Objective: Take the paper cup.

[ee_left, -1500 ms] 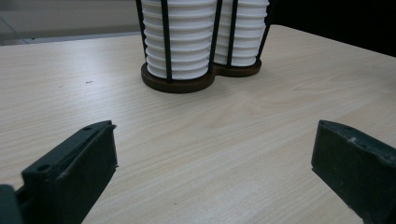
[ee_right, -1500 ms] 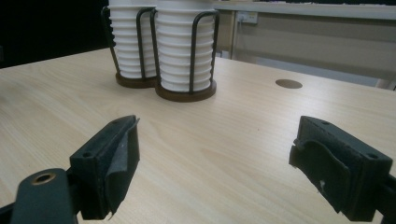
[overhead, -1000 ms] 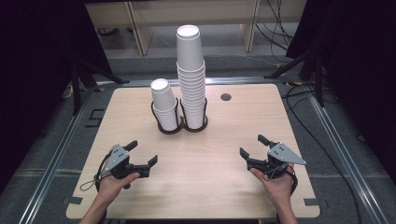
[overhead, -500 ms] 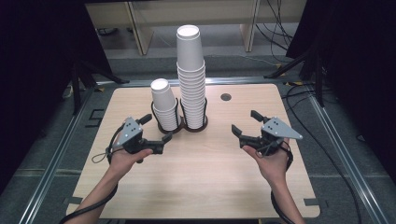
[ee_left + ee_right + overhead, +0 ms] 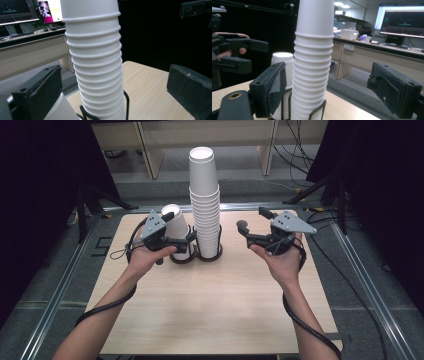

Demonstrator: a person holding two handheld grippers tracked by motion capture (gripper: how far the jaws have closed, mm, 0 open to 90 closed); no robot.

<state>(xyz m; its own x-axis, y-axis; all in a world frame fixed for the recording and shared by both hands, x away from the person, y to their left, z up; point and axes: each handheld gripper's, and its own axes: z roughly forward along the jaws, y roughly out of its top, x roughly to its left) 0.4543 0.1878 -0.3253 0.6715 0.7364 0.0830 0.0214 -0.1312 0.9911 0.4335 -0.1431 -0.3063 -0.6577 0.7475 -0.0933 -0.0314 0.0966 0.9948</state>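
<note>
1. Nearest, the left gripper [image 5: 186, 239] sat spread wide beside the short cup stack [image 5: 175, 232], perhaps touching it.
2. The right gripper [image 5: 252, 226] was spread too, near the tall cup stack [image 5: 205, 200].
3. Both stacks stood upright in a black wire holder [image 5: 216, 254] toward the table [image 5: 210, 305]'s far edge.

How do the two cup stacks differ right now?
The tall stack rises well above the short stack and holds far more cups. The left gripper is right at the short stack; the right gripper, open, is apart from the tall stack. Both are white upside-down cups in black wire holders, side by side.
</note>
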